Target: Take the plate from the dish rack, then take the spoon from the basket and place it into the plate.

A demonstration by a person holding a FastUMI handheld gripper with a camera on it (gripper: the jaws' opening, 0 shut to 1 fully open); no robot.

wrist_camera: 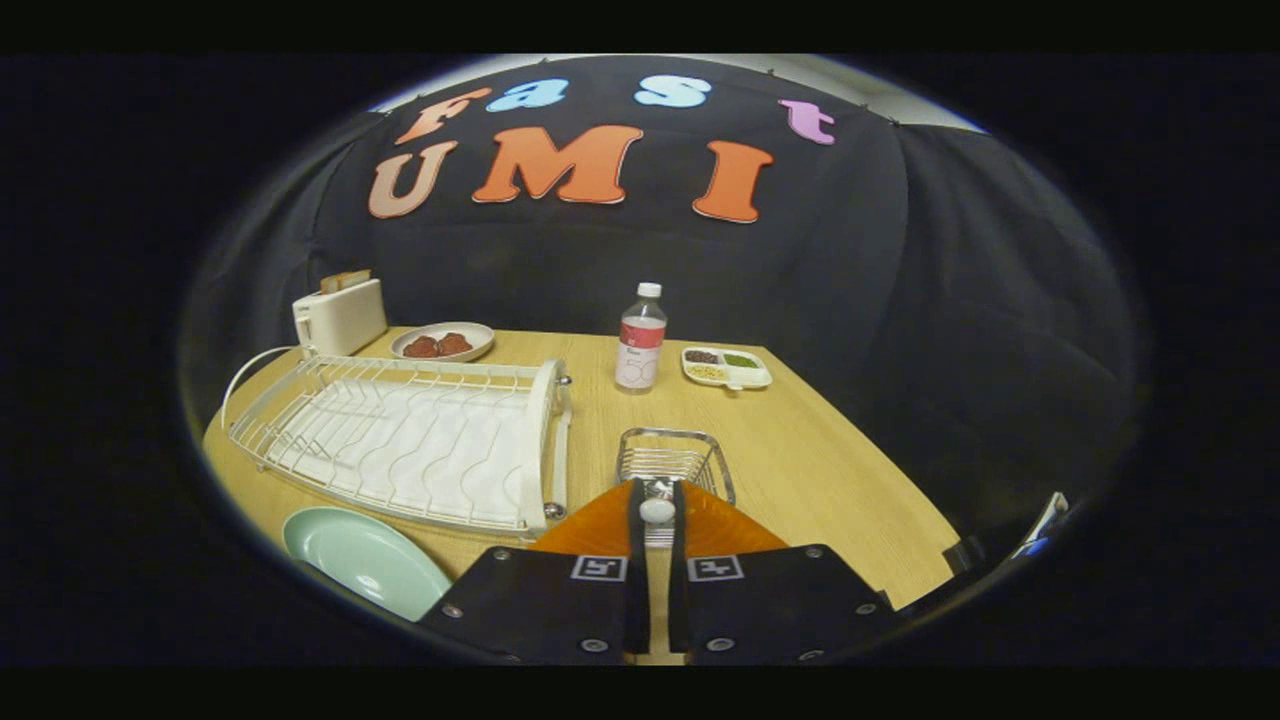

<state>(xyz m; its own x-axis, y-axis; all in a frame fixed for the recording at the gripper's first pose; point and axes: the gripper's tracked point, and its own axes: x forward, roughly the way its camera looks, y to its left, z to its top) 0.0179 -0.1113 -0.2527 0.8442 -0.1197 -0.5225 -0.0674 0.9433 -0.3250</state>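
Note:
My gripper (657, 492) is shut on the spoon (657, 510), which shows as a small white rounded end with a bit of metal above it, pinched between the fingertips. The wire basket (700, 452) stands on the table just beyond the fingertips. The pale green plate (365, 560) lies flat on the table to the left of the fingers, in front of the white dish rack (410, 440). The rack holds no dishes. The rest of the spoon is hidden by the fingers.
On the wooden table (820, 470) beyond the basket stand a clear bottle with a red label (640, 340) and a small divided dish (727, 366). A plate with brown food (442, 342) and a white toaster (340, 315) sit behind the rack.

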